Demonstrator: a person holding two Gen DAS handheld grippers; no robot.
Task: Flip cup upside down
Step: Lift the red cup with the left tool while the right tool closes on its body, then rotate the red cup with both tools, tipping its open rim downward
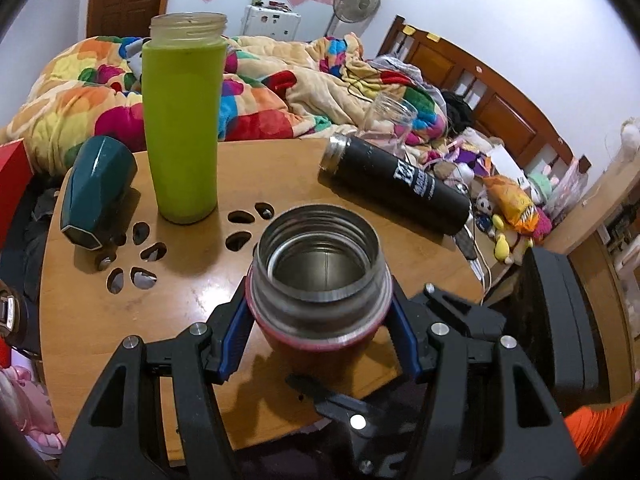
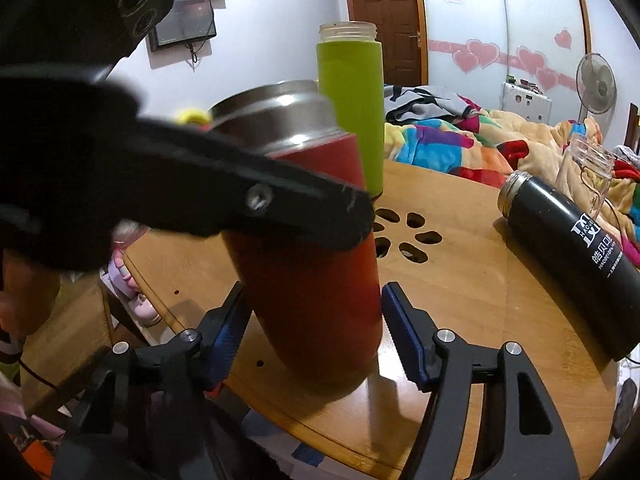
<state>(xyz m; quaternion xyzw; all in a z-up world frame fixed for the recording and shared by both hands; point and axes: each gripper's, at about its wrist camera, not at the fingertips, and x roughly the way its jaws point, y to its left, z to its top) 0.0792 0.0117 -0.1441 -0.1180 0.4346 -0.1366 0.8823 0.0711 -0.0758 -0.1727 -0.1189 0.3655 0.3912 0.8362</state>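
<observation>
Red matt cup with shiny steel neck (image 1: 320, 276) (image 2: 308, 280); glossy varnished wooden table (image 1: 168, 304) (image 2: 472, 280); matt lime-green bottle (image 1: 182, 128) (image 2: 350, 108); black satin flask (image 1: 394, 184) (image 2: 576, 256); ribbed blue gripper pads (image 1: 232, 340) (image 2: 404, 332).

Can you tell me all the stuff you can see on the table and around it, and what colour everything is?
Red cup: 1, red with steel neck, upright and open, near edge of table.
Green bottle: 1, lime green, upright, no lid, far side of table.
Black bottle: 1, black with white print, lying on its side, right part of table.
Teal cup: 1, dark teal, tipped over, left part of table.
Clear glass: 1, see-through, behind the black bottle.
Table: 1, wooden, with petal-shaped holes.
Blanket: 1, many colours, on the bed behind.
Fan: 1, grey, by the back wall.
Left claw: 1, black with blue pads, closed around the red cup's neck.
Right claw: 1, black with blue pads, open around the cup's base.
</observation>
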